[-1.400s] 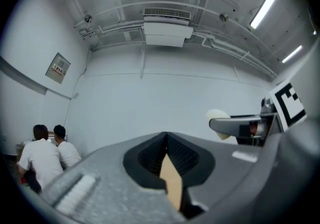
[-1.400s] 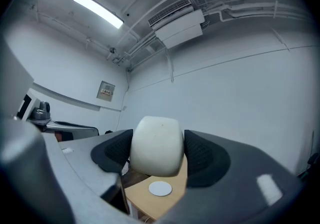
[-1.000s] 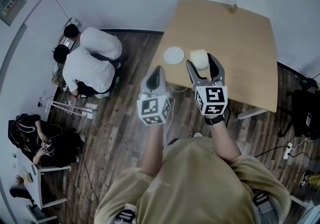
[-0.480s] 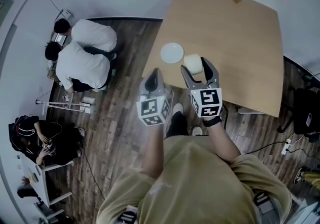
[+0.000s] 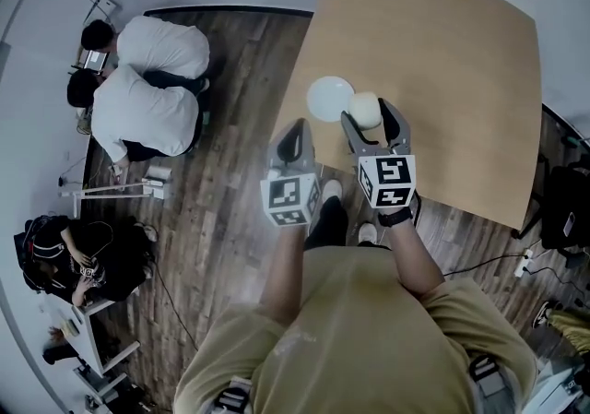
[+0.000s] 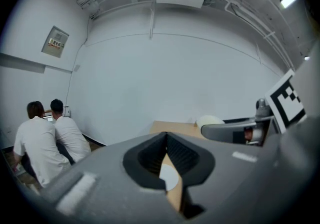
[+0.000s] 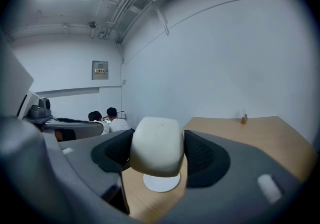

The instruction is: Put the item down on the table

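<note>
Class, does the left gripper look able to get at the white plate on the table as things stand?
Probably yes. The white plate lies near the edge of the table, just ahead of the left gripper, with nothing between them. Its jaws are together, though, and would need opening.

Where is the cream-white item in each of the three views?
Head view: the cream-white item is near centre, in the right tongs, right of the white plate.
Left gripper view: the item is right of centre, small.
Right gripper view: the item fills the centre, between the jaws.
Shared landmark: the white plate.
</note>
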